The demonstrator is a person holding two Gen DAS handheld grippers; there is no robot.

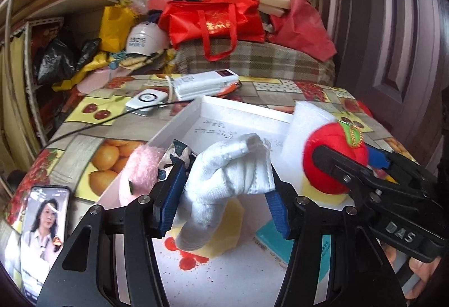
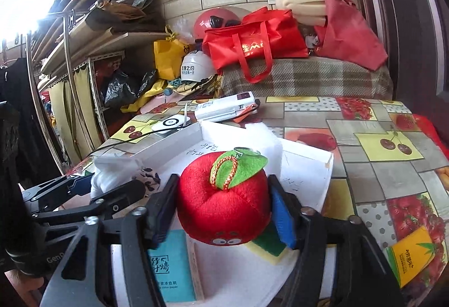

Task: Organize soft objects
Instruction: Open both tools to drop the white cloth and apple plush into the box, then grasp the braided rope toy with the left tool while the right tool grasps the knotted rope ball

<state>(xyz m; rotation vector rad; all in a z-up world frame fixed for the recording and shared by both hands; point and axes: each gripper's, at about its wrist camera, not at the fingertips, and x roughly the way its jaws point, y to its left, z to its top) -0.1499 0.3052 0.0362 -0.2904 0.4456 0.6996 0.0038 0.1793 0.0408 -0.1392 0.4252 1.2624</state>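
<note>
Nearest in the left wrist view, the left gripper [image 1: 221, 194] has its jaws clenched on a white knitted glove [image 1: 227, 178], the blue pads pressing its bunched middle while the cuff droops below and the fingers curl above; the glove looks light, limp and easily snagged, so a hold across the thick bundled part seems safer than a pinch on one loose finger, which would probably let it dangle and slip. Beside it the right gripper [image 2: 224, 211] grasps a red plush apple [image 2: 224, 203] across its widest girth, the pads dimpling the sides; judged from that give, the apple is soft, springy and light, and its green felt leaf [image 2: 238, 169] with gold trim looks too flimsy to lift by. Both are held over a white shallow box [image 1: 179, 124] on the fruit-print tabletop [image 2: 393, 138]; inside or just under them lie a yellow-green sponge [image 2: 269, 248], a teal paper pack [image 2: 171, 265], a pink fluffy toy [image 1: 143, 172] and a patterned cloth [image 1: 179, 150]; a block of white wadding [image 2: 263, 136] stands at the far rim. Beyond sit a white power bank [image 2: 227, 108] and a small white device [image 2: 171, 123].
</note>
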